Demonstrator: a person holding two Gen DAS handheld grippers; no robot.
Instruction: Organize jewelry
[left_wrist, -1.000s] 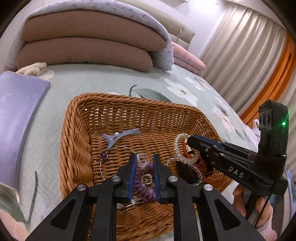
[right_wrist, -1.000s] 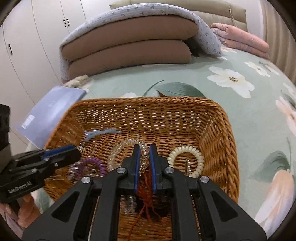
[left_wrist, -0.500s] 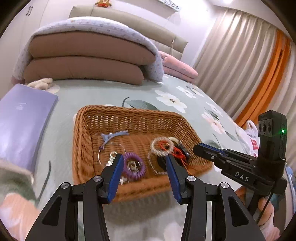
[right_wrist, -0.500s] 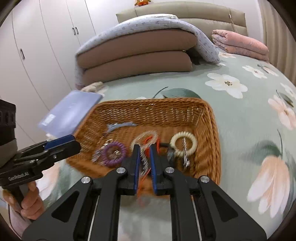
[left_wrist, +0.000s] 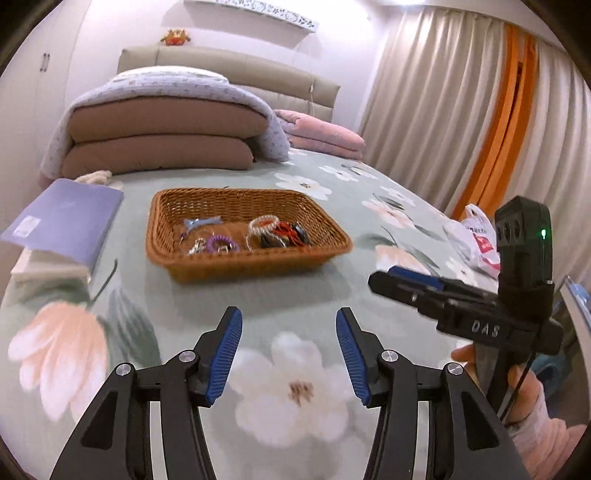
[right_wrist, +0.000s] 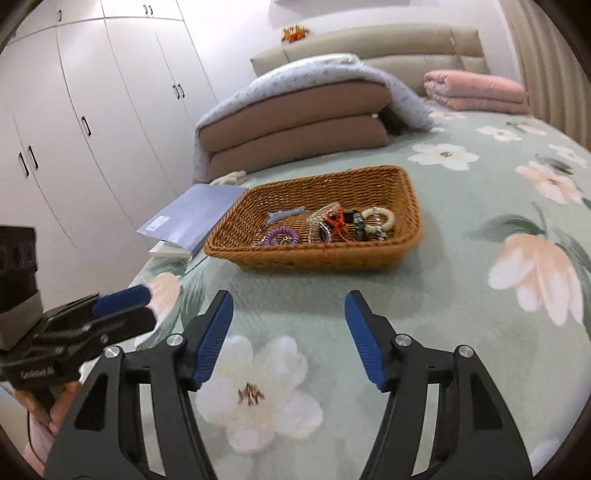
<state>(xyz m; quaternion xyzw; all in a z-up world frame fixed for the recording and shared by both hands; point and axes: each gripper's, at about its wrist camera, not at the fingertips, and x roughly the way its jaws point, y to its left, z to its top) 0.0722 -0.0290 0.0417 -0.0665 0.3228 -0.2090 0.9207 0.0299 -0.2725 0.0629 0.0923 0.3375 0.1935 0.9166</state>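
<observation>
A brown wicker basket (left_wrist: 166, 254) (right_wrist: 410, 195) sits on the floral bedspread and holds the jewelry: a purple coil hair tie (left_wrist: 220, 243) (right_wrist: 282, 235), a blue hair clip (left_wrist: 201, 222) (right_wrist: 286, 213), a clear bead bracelet (left_wrist: 263, 223) (right_wrist: 322, 216), a red cord (right_wrist: 338, 221) and a cream bead bracelet (right_wrist: 377, 218). My left gripper (left_wrist: 289, 354) is open and empty, well back from the basket. My right gripper (right_wrist: 289, 338) is open and empty, also back from it.
A lavender book (left_wrist: 70, 218) (right_wrist: 192, 214) lies left of the basket. Folded brown bedding (left_wrist: 159, 144) (right_wrist: 295, 129) and a pink quilt (right_wrist: 476, 90) sit behind. A white plastic bag (left_wrist: 474, 240) lies at the right. White wardrobes (right_wrist: 92, 122) stand left.
Both grippers have opened, let go of the jewelry in the basket and pulled back and up, away from it. The purple hair tie and red cord now lie in the basket.
</observation>
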